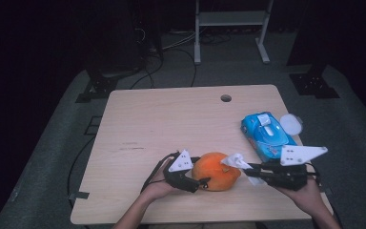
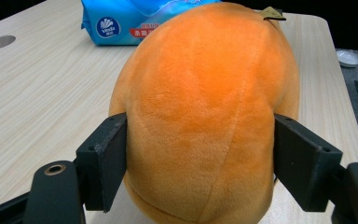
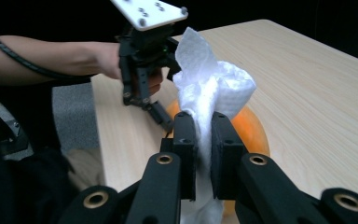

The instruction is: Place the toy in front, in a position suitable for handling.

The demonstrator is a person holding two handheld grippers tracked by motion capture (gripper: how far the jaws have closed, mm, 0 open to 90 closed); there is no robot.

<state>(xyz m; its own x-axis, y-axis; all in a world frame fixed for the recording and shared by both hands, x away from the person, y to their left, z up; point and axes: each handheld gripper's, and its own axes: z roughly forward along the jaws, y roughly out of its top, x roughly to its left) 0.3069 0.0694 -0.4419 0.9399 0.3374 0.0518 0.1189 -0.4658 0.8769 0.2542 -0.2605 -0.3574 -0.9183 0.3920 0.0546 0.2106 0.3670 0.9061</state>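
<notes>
Now my left gripper (image 2: 200,158) clamps the orange plush (image 1: 216,177), right gripper (image 3: 204,140) pinches a wipe (image 3: 214,84); next I rub its top gently.

A blue pack of wet wipes (image 1: 268,135) lies near the table's (image 1: 171,119) right edge, its round white lid (image 1: 291,124) open over that edge. A round hole (image 1: 226,98) sits near the far edge.

Orange plush fruit (image 1: 216,171) on table, crumpled white wipe (image 1: 238,162) touching it
</notes>
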